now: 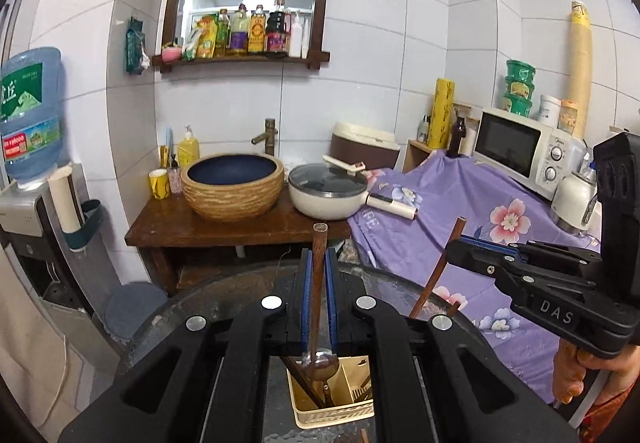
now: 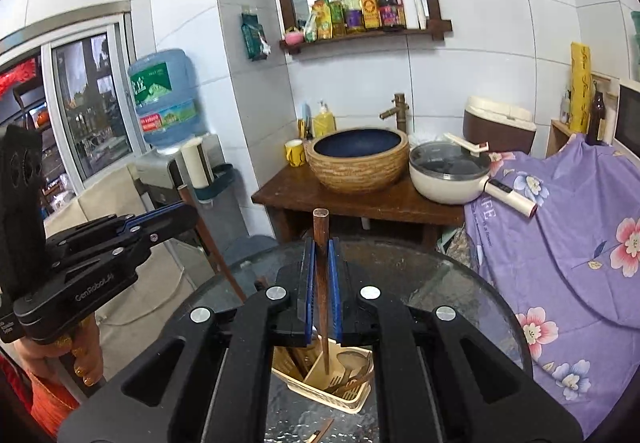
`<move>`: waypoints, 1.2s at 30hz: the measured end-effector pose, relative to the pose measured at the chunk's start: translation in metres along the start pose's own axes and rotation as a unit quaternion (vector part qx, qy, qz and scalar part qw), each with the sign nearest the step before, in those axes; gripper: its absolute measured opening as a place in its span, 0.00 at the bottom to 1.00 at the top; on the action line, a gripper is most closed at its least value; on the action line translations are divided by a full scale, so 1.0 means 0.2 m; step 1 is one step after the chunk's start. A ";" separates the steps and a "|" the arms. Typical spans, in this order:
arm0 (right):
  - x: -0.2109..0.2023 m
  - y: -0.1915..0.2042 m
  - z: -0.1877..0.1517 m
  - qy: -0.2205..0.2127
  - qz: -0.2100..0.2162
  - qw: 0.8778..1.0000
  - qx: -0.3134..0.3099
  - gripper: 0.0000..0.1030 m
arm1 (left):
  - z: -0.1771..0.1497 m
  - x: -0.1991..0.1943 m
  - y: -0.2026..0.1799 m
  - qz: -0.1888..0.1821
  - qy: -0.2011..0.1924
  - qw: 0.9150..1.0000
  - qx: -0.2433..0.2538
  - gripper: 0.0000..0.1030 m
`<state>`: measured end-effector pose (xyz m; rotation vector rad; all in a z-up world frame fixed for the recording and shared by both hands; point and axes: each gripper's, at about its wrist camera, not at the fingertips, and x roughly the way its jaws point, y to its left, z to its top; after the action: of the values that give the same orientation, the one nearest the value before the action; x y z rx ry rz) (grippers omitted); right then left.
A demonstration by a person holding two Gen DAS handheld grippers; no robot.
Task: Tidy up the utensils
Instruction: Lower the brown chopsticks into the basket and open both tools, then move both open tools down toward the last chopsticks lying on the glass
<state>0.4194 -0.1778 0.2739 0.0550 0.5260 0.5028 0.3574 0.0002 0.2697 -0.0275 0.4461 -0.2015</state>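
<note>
left claw (image 1: 319, 275): pinching a wooden-handled spoon (image 1: 320, 323) – bowl hangs just over the caddy
right claw (image 2: 321, 275): clamped on a brown chopstick (image 2: 322, 283), tip down toward the caddy
utensil caddy (image 1: 332, 409): cream basket on the round glass desk (image 2: 460, 283), near edge – utensils already inside

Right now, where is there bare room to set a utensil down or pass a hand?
The round glass table is bare between the cream utensil holder and its far rim, towards the purple floral cloth. The holder is crowded with spoons and chopsticks. The wooden counter is mostly taken by the basin and the white pot; only its front strip is bare.
</note>
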 end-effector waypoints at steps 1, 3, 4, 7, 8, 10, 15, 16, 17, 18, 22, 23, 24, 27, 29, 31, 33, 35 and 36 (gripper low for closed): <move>0.02 0.00 -0.02 0.004 -0.001 1.000 -0.001 0.07 | -0.02 0.03 0.01 -0.002 0.006 1.000 -0.003 0.06; 0.07 -0.01 -0.07 0.013 -0.007 1.000 -0.005 0.07 | -0.08 0.09 0.03 -0.004 0.020 1.000 -0.008 0.06; 0.09 -0.01 -0.10 0.017 -0.008 1.000 -0.006 0.07 | -0.11 0.11 0.03 -0.005 0.025 1.000 -0.009 0.06; 0.15 -0.02 -0.17 0.028 -0.009 1.000 -0.006 0.07 | -0.20 0.18 0.05 -0.008 0.047 0.999 -0.014 0.06; 0.17 -0.02 -0.19 0.030 -0.011 0.999 -0.008 0.07 | -0.22 0.20 0.05 -0.008 0.053 0.998 -0.015 0.06; 0.19 -0.02 -0.24 0.034 -0.016 0.999 -0.014 0.07 | -0.28 0.25 0.06 -0.010 0.068 0.998 -0.016 0.06; 0.24 0.00 -0.30 0.040 -0.021 0.999 -0.022 0.07 | -0.36 0.28 0.07 -0.005 0.077 0.997 -0.014 0.06; 0.25 0.00 -0.32 0.041 -0.024 0.999 -0.027 0.07 | -0.37 0.29 0.07 -0.007 0.079 0.997 -0.013 0.06; 0.25 0.01 -0.33 0.040 -0.027 0.998 -0.033 0.08 | -0.37 0.29 0.07 -0.011 0.082 0.997 -0.011 0.07; 0.26 0.02 -0.34 0.039 -0.030 0.998 -0.037 0.08 | -0.38 0.30 0.06 -0.014 0.086 0.996 -0.010 0.07; 0.24 0.04 -0.38 0.026 -0.042 0.997 -0.053 0.27 | -0.40 0.30 0.06 -0.015 0.084 0.996 -0.015 0.24; 0.23 0.04 -0.39 0.019 -0.046 0.997 -0.056 0.38 | -0.41 0.28 0.07 -0.015 0.080 0.997 -0.016 0.35; 0.22 0.03 -0.40 0.012 -0.052 0.997 -0.057 0.57 | -0.42 0.27 0.07 -0.015 0.077 0.997 -0.017 0.42; 0.16 0.04 -0.42 -0.003 -0.063 0.996 -0.067 0.58 | -0.44 0.21 0.06 -0.008 0.060 0.998 -0.014 0.51; 0.11 0.04 -0.45 -0.018 -0.066 0.995 -0.068 0.59 | -0.47 0.14 0.06 -0.002 0.045 0.999 -0.010 0.60; 0.06 0.05 -0.47 -0.030 -0.067 0.995 -0.073 0.60 | -0.50 0.09 0.06 0.004 0.034 0.999 -0.013 0.67; 0.00 0.08 -0.53 -0.044 -0.077 0.992 -0.085 0.60 | -0.56 0.04 0.07 0.007 0.027 1.000 -0.014 0.73; -0.04 0.12 -0.62 -0.044 -0.090 0.990 -0.100 0.62 | -0.63 0.01 0.07 0.011 0.030 0.999 -0.016 0.74; -0.05 0.13 -0.66 -0.039 -0.090 0.990 -0.104 0.62 | -0.68 0.00 0.07 0.016 0.037 0.999 -0.017 0.75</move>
<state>0.3347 -0.1696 0.1698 -0.1718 0.3958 0.3742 0.3024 0.0166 0.1461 -0.0459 0.5229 -0.1645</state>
